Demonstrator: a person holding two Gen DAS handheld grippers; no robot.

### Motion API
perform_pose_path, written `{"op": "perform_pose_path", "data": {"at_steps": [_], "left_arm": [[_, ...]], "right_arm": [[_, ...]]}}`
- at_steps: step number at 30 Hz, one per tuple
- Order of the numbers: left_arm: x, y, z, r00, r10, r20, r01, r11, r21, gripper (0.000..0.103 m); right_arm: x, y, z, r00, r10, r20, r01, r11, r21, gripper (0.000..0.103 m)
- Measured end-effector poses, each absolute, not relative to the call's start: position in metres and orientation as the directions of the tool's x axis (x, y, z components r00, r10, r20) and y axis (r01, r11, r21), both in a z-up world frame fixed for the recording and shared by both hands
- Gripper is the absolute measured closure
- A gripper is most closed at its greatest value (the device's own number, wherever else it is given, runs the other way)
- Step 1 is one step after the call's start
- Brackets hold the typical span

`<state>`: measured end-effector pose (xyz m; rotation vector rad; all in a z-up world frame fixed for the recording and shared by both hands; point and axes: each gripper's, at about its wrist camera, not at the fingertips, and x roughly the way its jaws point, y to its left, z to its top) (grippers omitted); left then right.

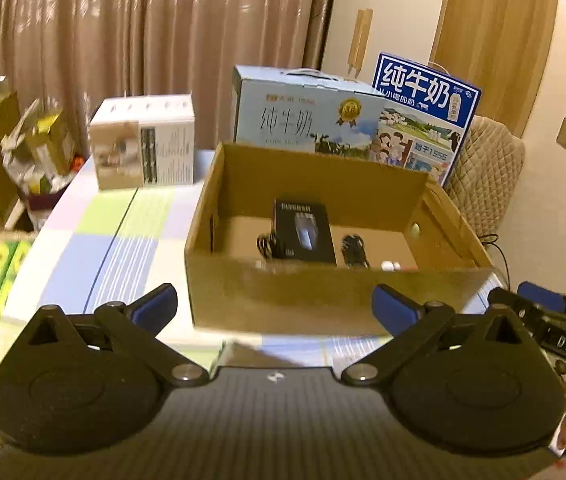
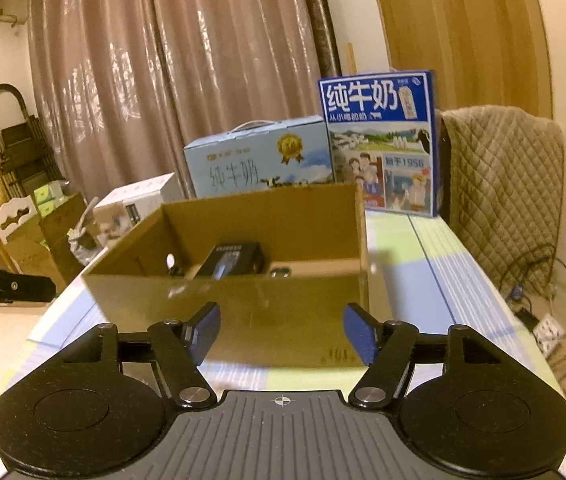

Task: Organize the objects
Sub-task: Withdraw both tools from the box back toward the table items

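An open brown cardboard box [image 1: 283, 296] stands on the table; it also shows in the right wrist view [image 2: 275, 320]. Inside lie a black shaver box [image 1: 305, 230], a black coiled cable [image 1: 267, 245], another black item [image 1: 355, 250] and a small white object [image 1: 390, 266]. The black shaver box also shows in the right wrist view [image 2: 231, 260]. My left gripper [image 1: 275, 308] is open and empty, just in front of the box. My right gripper [image 2: 281, 334] is open and empty, close to the box's near wall. The right gripper shows at the left view's right edge [image 1: 555, 316].
Two blue milk cartons [image 1: 307, 110] [image 1: 423, 116] stand behind the box, a white carton [image 1: 145, 146] to the left. The table [image 1: 115, 240] has a checked cloth. A quilted chair back [image 2: 499, 184] stands on the right, cables and a power strip [image 2: 549, 332] on the floor.
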<state>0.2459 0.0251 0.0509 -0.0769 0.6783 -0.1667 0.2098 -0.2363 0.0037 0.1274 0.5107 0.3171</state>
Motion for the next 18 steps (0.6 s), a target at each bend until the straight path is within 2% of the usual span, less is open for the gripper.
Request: {"op": "perform_pose_path", "data": {"at_steps": [7, 18], "left_arm": [[0.185, 0.035, 0.043, 0.727, -0.197, -0.658, 0.116, 0.979, -0.166, 0.001], [0.100, 0.056, 0.014, 0.697, -0.116, -0.708, 0.034, 0.991, -0.130, 0.001]], "right_arm": [[0.158, -0.236, -0.007, 0.794, 0.335, -0.507, -0.246, 0.940, 0.236, 0.035], [0.103, -0.222, -0.021, 0.724, 0.370, -0.583, -0.306, 0.929, 0.210, 0.035]]}}
